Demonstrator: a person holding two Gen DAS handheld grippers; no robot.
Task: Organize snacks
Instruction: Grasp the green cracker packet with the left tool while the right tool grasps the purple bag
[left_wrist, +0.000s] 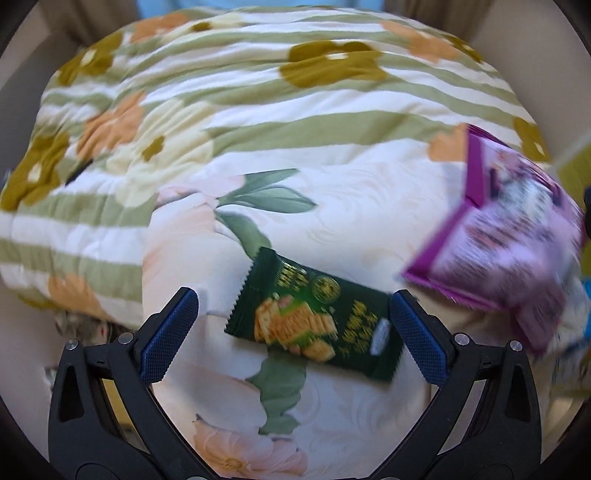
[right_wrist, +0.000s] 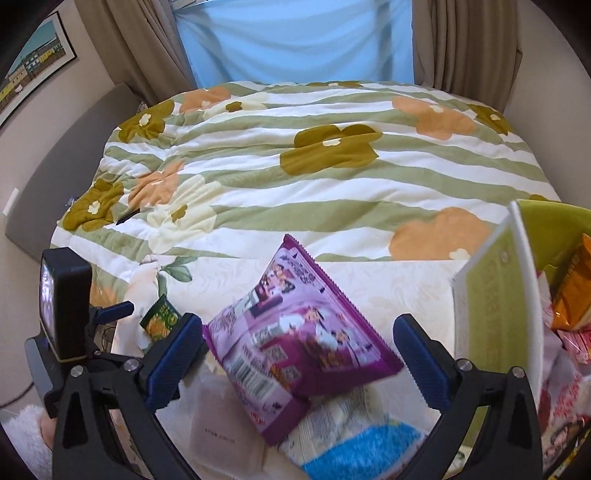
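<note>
A dark green cracker packet (left_wrist: 314, 317) lies flat on the cream floral bedcover, right between the fingers of my left gripper (left_wrist: 295, 295), which is open just above it. The same packet (right_wrist: 160, 321) shows small at the left of the right wrist view. A purple snack bag (right_wrist: 295, 332) sits tilted between the wide-apart fingers of my open right gripper (right_wrist: 298, 321), with its lower end on a white and blue bag (right_wrist: 354, 435). In the left wrist view the purple bag (left_wrist: 509, 251) is blurred at the right edge.
A green basket with a white rim (right_wrist: 498, 332) stands at the right, holding an orange bag (right_wrist: 572, 291) and red and white packets (right_wrist: 565, 387). A striped flower quilt (right_wrist: 295, 177) covers the far bed. Curtains hang behind. The left gripper's body (right_wrist: 62, 302) is at the left.
</note>
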